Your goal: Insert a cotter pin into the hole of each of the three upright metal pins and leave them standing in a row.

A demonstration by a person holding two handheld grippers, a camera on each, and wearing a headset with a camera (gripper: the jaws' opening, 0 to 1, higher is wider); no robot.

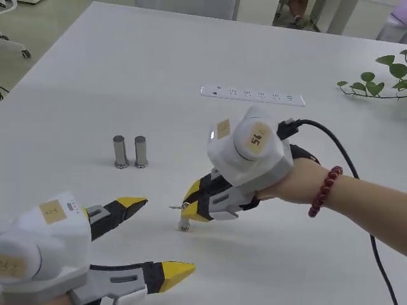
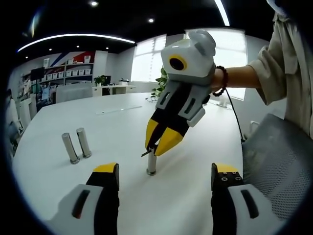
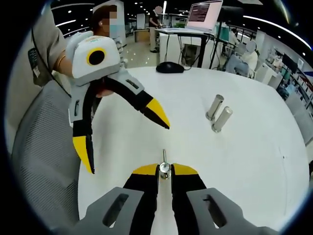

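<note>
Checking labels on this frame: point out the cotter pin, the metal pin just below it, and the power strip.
cotter pin (image 1: 176, 206), head view, exposed shank.
metal pin (image 2: 151, 164), left gripper view, mid-shaft.
power strip (image 1: 252, 95), head view, middle of top face.
</note>
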